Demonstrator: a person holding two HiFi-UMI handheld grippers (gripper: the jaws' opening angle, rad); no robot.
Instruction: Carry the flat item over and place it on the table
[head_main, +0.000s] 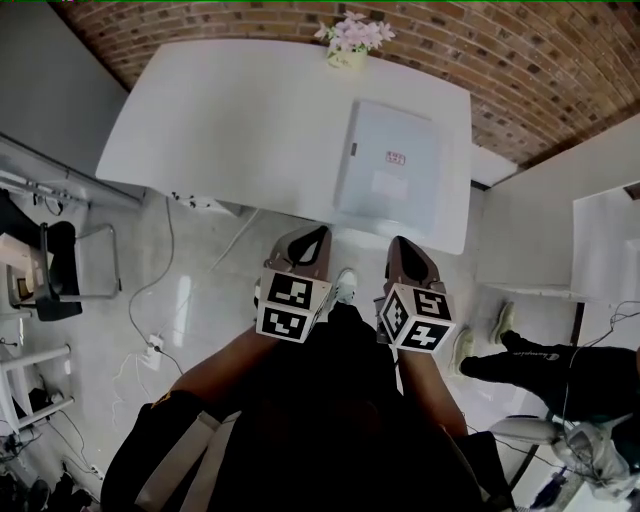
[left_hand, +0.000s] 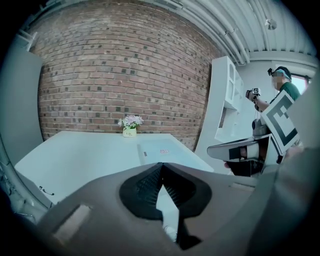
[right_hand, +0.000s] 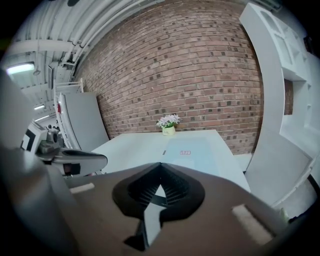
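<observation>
A flat pale grey panel with a small red label lies on the right part of the white table. It also shows in the left gripper view and the right gripper view. My left gripper and right gripper hang side by side over the floor, just short of the table's near edge and apart from the panel. Both are shut, jaws meeting at the tips with nothing between them.
A pot of pale flowers stands at the table's far edge by the brick wall. A black chair and floor cables lie to the left. A white cabinet and another person's legs are to the right.
</observation>
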